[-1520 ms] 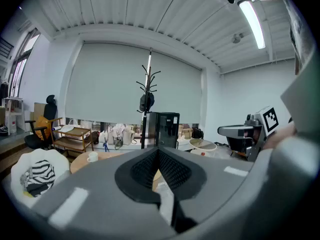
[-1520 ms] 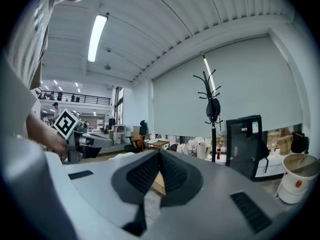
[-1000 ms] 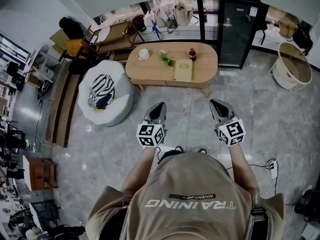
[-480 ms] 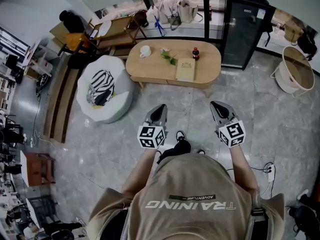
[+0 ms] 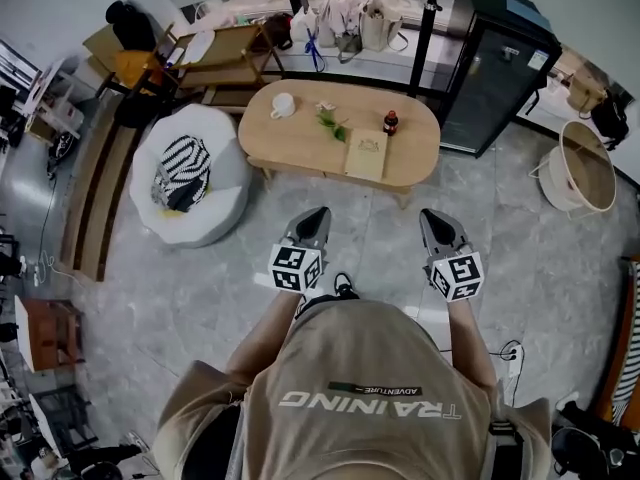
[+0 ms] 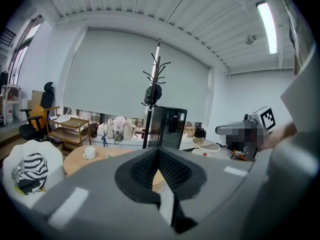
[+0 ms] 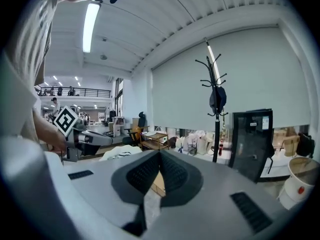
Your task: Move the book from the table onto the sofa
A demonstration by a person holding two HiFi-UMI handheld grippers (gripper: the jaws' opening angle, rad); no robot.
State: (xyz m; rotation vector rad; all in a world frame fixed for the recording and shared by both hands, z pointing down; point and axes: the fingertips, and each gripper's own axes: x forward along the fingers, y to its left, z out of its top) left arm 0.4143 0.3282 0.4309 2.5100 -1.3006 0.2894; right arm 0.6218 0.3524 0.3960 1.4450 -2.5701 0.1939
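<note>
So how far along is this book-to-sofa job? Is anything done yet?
Nothing looks done: the book lies on the table. In hand: very little; the left gripper and right gripper are both shut and empty, held over the floor short of the table. Left to do: reach the book, grip it, carry it to the white sofa and set it down.
</note>
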